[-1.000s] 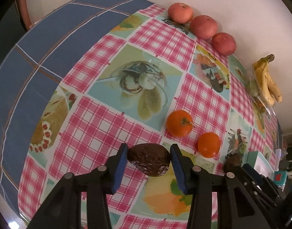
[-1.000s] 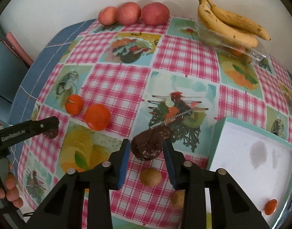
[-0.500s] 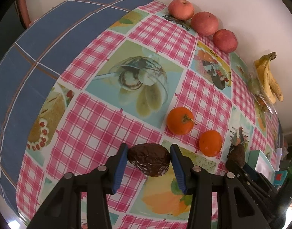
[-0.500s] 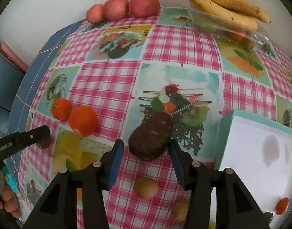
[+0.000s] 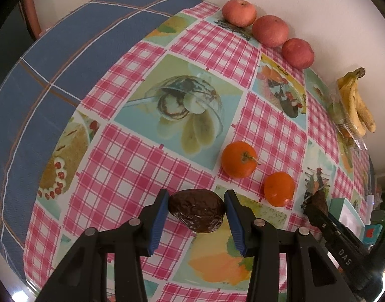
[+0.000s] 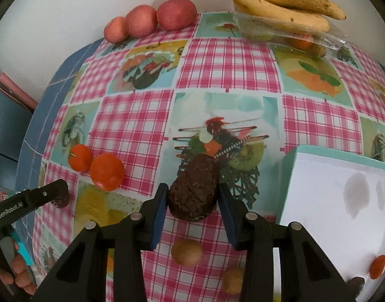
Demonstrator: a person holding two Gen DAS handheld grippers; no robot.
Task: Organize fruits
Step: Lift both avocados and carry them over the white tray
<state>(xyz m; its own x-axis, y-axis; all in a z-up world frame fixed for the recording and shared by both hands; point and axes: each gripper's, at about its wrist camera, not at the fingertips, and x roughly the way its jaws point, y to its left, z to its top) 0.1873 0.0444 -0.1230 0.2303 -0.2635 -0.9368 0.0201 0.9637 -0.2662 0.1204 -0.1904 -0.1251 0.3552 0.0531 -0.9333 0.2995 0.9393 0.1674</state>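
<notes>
Left gripper [image 5: 196, 211]: jaws closed on a dark wrinkled avocado [image 5: 196, 213], held crosswise, long axis 9 to 3 o'clock, blunt end toward 3. Grip unchanged from one second ago; the tabletop [image 5: 132, 161] scene is seen shifted slightly down-frame.

Right gripper [image 6: 192, 198]: jaws closed on a second avocado [image 6: 193, 191], long axis 7 to 1 o'clock, narrow end pointing away toward 1. One second earlier this fruit was seen smaller and lying flatter; it is now tipped more lengthwise along the fingers.

Outward, left wrist view: two oranges [image 5: 239, 159] at 1 o'clock of the jaws, close together. Three apples [image 5: 269, 30] in a row at the far edge by the wall. Bananas [image 5: 355, 105] at far right.

Outward, right wrist view: two small brown fruits [image 6: 186, 251] on the cloth beneath the jaws. A teal-rimmed white box [image 6: 343, 201] at 3 o'clock, with a small orange item [image 6: 378, 266] inside. A hand [image 6: 18, 274] is seen at lower left on the other handle.
</notes>
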